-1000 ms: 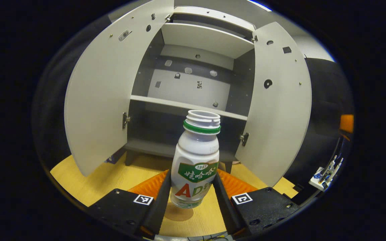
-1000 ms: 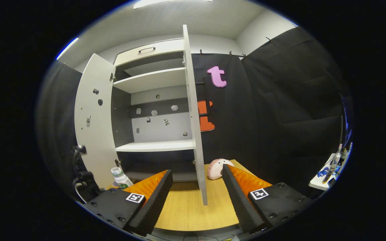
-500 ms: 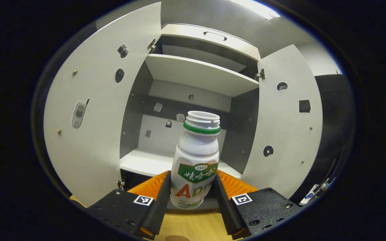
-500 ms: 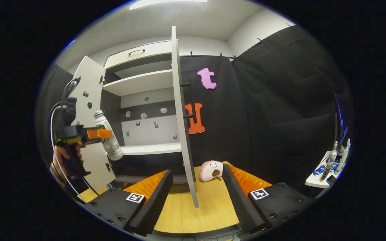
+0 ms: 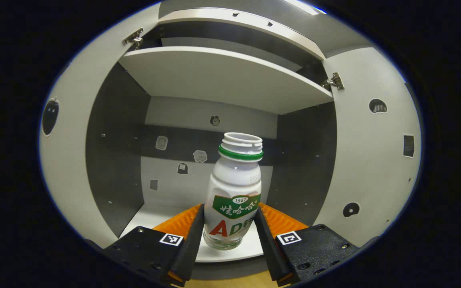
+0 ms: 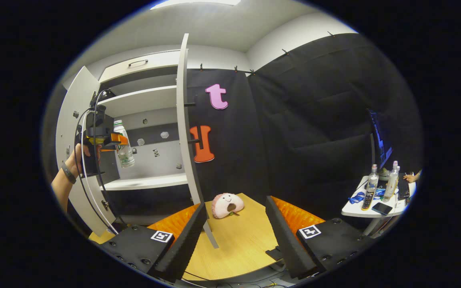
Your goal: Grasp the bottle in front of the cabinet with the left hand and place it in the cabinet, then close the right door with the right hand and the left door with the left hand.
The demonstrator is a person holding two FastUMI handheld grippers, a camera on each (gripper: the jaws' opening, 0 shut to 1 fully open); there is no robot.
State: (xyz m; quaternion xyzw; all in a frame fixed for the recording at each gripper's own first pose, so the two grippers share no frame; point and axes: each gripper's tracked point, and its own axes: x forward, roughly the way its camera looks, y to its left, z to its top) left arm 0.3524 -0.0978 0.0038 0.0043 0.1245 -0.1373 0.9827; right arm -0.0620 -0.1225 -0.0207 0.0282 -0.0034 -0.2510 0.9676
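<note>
At the far left of the right gripper view, my hand [image 6: 79, 157] holds my left gripper [image 6: 115, 140] up in front of the tall white cabinet with dark inside walls [image 6: 142, 100]. Both of its orange fingers press on the small white plastic bottle with a green neck ring [image 6: 124, 145]. That bottle is up in the air, above the white middle shelf [image 6: 144, 182], not resting on it. In the left gripper view, the bottle [image 5: 235, 192] stands upright between my left gripper [image 5: 229, 230] fingers, with no cap on top. The white left door [image 5: 64, 168] and the white right door [image 5: 374, 160] both stand open on each side. Next, near the right door's edge [image 6: 186, 132], a round pink plush toy [image 6: 227, 205] lies on the light wooden table [image 6: 238, 244]. My right gripper [image 6: 236, 234] is spread wide and holds nothing. Far right is a small white side table [image 6: 360, 211] with bottles on it.
</note>
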